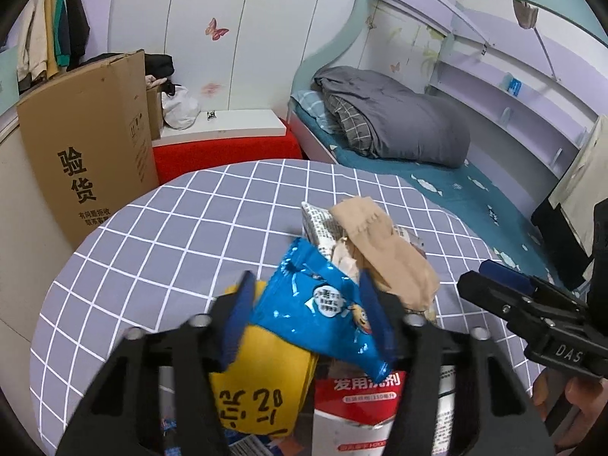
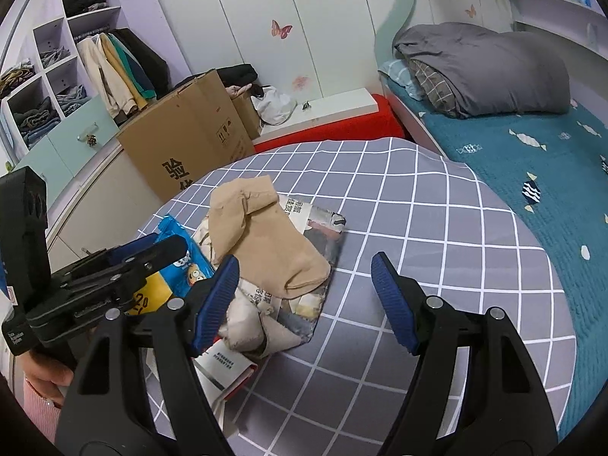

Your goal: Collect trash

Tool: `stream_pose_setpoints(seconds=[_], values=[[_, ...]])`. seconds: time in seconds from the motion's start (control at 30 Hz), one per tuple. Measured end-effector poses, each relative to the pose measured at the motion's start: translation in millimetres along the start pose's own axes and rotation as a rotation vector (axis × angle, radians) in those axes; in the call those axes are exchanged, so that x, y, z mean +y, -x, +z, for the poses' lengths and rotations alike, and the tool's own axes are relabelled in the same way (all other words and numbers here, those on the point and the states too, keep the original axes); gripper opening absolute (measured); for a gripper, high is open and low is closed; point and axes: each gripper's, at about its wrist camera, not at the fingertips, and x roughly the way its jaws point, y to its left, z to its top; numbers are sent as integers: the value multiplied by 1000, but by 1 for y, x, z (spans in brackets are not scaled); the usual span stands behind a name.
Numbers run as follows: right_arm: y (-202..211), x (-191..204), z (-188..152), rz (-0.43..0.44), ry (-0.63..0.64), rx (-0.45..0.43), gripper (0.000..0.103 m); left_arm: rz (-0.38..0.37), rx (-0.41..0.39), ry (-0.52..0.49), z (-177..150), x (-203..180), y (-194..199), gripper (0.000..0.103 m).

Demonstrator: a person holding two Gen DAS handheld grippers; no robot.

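Left tongs [image 1: 306,300]: closed on the blue snack wrapper [image 1: 323,304], blue pads pinching it from both sides, wrapper lifted over the pile.
Right tongs [image 2: 306,300]: spread wide, holding nothing, hovering low over the bench just right of the pile; left pad [image 2: 216,300] sits beside the crumpled paper.
Blue snack wrapper: shiny, cartoon face printed on it, front end tilted up toward the beige sock.
Yellow bag [image 1: 262,383]: under the wrapper, black handwritten marks on it, near edge of bench.
Red-and-white box [image 1: 361,399]: flat beside the yellow bag, printed text, partly covered by the wrapper.
Beige sock [image 2: 262,239]: draped on top of the pile, heel toward the right tongs.
Newspaper [image 2: 319,250]: folded under the sock, crumpled sheets at its near end.
Bench [image 2: 437,266]: grey cloth with white grid; all the trash bunched on its left half in the right wrist view.
Cardboard box [image 1: 87,144]: standing on the floor behind the bench, left side.
Bed [image 2: 532,152]: teal sheet, grey duvet [image 2: 486,72] heaped at the head, right of the bench.
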Motion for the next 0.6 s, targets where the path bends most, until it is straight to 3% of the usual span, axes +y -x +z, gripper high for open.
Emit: stream_pose_setpoints(seconds=[0.03,0.1,0.2,0.3,0.6], values=[[0,0,0,0,1,1,71,0,6,-2,-1,0,-1,40],[-1,0,2,-2,5,2,71,0,14,-2,-2,0,-2,18],[-3,1,2,-4,6,6,71,-20,9,10,-5,0,1,4],[-4,1,3,-5,8,7,71,-39,-4,19,-8,2,8,1],[-10,17,5,12,51,21,71,-62,-151,98,-7,13,60,0]])
